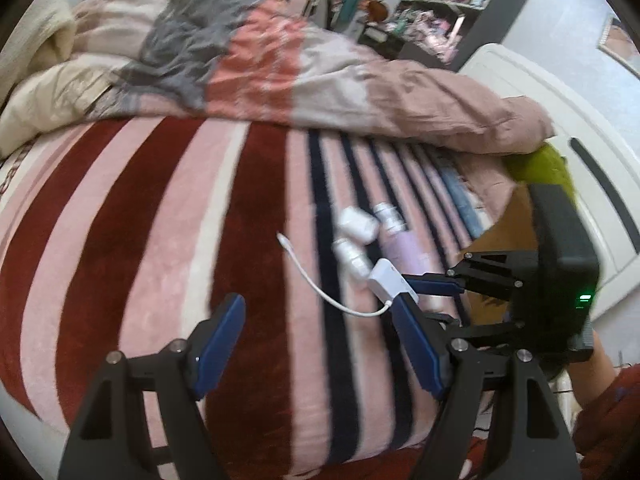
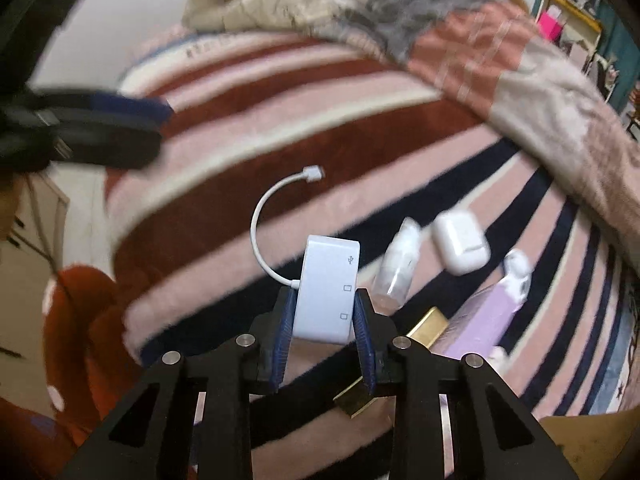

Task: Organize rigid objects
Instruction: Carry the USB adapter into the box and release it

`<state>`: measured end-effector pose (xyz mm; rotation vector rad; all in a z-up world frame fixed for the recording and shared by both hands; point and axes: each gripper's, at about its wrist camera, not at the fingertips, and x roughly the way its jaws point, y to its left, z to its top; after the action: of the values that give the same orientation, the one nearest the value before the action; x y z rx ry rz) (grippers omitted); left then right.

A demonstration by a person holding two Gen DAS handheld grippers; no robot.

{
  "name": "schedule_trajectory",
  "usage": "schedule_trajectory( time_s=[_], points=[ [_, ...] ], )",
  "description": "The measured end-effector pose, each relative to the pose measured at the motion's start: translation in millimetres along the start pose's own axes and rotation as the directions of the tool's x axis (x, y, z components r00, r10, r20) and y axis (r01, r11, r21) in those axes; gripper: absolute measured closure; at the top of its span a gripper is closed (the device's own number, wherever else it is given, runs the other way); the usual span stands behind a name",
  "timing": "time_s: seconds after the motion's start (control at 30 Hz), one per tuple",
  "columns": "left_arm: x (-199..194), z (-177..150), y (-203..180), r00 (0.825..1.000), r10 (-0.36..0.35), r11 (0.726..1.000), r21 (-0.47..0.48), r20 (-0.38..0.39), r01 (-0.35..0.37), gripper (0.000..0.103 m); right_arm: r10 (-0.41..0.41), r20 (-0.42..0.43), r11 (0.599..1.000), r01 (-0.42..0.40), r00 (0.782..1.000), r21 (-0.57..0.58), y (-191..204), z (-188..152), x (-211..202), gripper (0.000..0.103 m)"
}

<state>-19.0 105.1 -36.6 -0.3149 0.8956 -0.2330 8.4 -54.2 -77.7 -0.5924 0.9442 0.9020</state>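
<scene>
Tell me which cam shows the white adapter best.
Right wrist: the adapter sits centred and close, port icons readable, clamped between the right tongs. Left wrist shows it small, blurred, partly hidden behind a blue pad.

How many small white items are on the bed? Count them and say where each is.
3, perhaps more hidden. Adapter gripped in the right claw, its cable curling away over the blanket; earbud case to its right; clear-wrapped white item between them. The bottle cap isn't counted.

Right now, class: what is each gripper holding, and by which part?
The right gripper holds the white adapter by its body's two long sides. The left gripper holds nothing.
</scene>
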Motion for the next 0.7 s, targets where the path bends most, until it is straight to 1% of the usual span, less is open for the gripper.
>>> schedule_trajectory(
  time_s=[0.1, 0.17, 0.2, 0.23, 0.27, 0.3, 0.33, 0.4, 0.5, 0.57, 0.63, 0.7],
  points=[
    [-6.7, 14.4, -26.2, 0.998, -0.062, 0.998, 0.031, 0.030, 0.061, 0.032, -0.006, 0.093, 1.000, 0.006, 0.996, 0.004, 2.1, 1.9, -43.1, 0.078],
    [-10.0, 26.6, -48.3, 0.992, -0.114, 0.992, 0.062, 0.050, 0.111, 0.046, -0.032, 0.148, 0.999, 0.030, 0.988, 0.017, -1.8, 0.6, -71.7, 0.078],
    [-10.3, 31.2, -57.9, 0.990, -0.134, 0.989, 0.074, 0.055, 0.130, 0.050, -0.039, 0.174, 0.999, 0.035, 0.984, 0.024, -3.9, -3.0, -85.6, 0.078],
    [-10.3, 36.6, -67.8, 0.987, -0.152, 0.985, 0.088, 0.057, 0.147, 0.061, -0.042, 0.198, 0.999, 0.037, 0.979, 0.031, -8.4, -6.5, -99.4, 0.078],
    [-8.8, 43.8, -83.4, 0.982, -0.178, 0.979, 0.111, 0.056, 0.171, 0.077, -0.051, 0.220, 0.998, 0.043, 0.974, 0.041, -12.6, -11.4, -112.6, 0.078],
    [-6.8, 48.5, -95.2, 0.979, -0.197, 0.973, 0.129, 0.050, 0.189, 0.086, -0.065, 0.238, 0.997, 0.054, 0.969, 0.055, -20.2, -15.5, -122.2, 0.078],
    [-2.5, 54.1, -112.0, 0.975, -0.220, 0.965, 0.157, 0.040, 0.211, 0.092, -0.078, 0.251, 0.996, 0.063, 0.965, 0.068, -25.4, -21.6, -132.2, 0.078],
    [4.3, 60.1, -139.8, 0.967, -0.252, 0.949, 0.200, 0.026, 0.242, 0.094, -0.109, 0.271, 0.991, 0.083, 0.957, 0.106, -38.6, -36.1, -151.7, 0.078],
    [23.6, 69.9, -184.7, 0.963, -0.269, 0.932, 0.248, -0.011, 0.263, 0.095, -0.159, 0.274, 0.979, 0.115, 0.948, 0.170, -62.4, -62.7, -173.3, 0.078],
    [39.4, 74.4, -209.3, 0.961, -0.273, 0.923, 0.271, -0.044, 0.275, 0.095, -0.189, 0.267, 0.967, 0.131, 0.945, 0.220, -81.7, -80.5, -185.1, 0.078],
    [62.5, 78.7, -236.7, 0.954, -0.282, 0.909, 0.291, -0.099, 0.299, 0.095, -0.217, 0.253, 0.952, 0.147, 0.943, 0.270, -100.8, -96.3, -193.4, 0.078],
    [79.2, 78.3, -255.0, 0.949, -0.281, 0.900, 0.305, -0.140, 0.312, 0.095, -0.240, 0.219, 0.936, 0.166, 0.946, 0.310, -117.1, -112.3, -200.2, 0.078]
  ],
)
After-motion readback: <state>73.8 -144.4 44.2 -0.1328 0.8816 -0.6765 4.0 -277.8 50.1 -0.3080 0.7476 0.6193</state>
